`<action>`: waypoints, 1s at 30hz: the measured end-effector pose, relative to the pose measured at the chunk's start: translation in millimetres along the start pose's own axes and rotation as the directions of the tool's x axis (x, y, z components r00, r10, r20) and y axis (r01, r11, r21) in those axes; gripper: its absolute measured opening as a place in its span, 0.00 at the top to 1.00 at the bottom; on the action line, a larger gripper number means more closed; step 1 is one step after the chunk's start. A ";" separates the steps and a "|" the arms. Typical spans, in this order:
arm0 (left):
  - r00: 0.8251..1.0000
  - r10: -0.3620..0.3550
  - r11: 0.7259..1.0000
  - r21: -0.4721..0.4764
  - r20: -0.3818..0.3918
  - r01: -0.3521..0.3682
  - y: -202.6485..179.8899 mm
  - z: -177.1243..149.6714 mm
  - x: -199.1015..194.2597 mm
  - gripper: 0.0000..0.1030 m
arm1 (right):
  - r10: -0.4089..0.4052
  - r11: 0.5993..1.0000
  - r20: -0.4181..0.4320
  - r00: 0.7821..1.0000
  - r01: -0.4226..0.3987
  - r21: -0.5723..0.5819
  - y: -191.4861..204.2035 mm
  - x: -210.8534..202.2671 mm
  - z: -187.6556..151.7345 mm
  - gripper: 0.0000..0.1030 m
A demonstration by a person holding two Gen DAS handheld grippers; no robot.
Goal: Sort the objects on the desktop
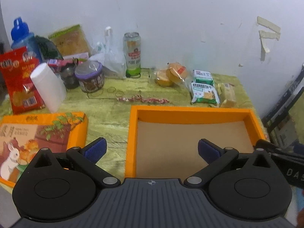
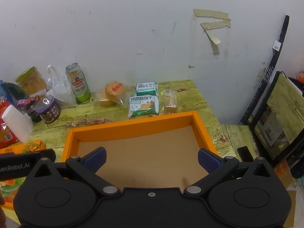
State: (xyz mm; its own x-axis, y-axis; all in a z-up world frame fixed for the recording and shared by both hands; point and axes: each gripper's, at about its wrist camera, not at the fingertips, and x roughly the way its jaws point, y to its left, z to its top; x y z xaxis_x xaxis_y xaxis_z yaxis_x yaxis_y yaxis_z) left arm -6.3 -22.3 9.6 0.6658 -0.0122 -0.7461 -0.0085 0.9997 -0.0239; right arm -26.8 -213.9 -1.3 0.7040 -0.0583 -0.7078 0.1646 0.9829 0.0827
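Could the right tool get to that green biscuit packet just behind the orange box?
Probably yes. The right tool is open and empty, and only the low empty orange box lies before the green biscuit packet.

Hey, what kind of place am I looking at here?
Probably a lived-in room at home, at a small table against a scuffed white wall: a beer can, snack packs and an empty orange box sit on it.

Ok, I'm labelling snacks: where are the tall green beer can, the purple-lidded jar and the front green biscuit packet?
tall green beer can (image 2: 78, 84), right wrist view, label.
purple-lidded jar (image 1: 90, 77), left wrist view, side wall.
front green biscuit packet (image 2: 143, 106), right wrist view, printed face.
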 end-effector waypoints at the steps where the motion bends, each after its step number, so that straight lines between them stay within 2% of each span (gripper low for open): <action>1: 1.000 0.006 1.000 0.009 0.003 -0.006 -0.9 0.0 0.5 0.00 | 0.000 1.000 -0.002 1.000 0.000 -0.002 -0.1 0.4 -0.1 0.00; 19: 0.996 0.006 1.000 -0.004 -0.088 -0.006 -2.8 -11.0 12.7 0.00 | -0.017 1.000 -0.052 0.999 0.017 0.001 -8.5 10.1 -4.5 0.00; 30: 0.993 0.000 1.000 -0.018 -0.115 -0.002 -3.4 -12.6 16.5 0.00 | -0.025 0.999 -0.071 0.997 0.023 -0.030 -6.3 13.1 -6.4 0.00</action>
State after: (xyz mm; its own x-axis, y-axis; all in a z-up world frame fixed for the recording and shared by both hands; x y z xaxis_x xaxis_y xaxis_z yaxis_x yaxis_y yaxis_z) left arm -4.7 -26.2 -11.0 0.5759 -0.0149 -0.8174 -0.0233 0.9991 -0.0346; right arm -23.1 -219.7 -15.5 0.6486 -0.0705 -0.7579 0.1603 0.9860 0.0454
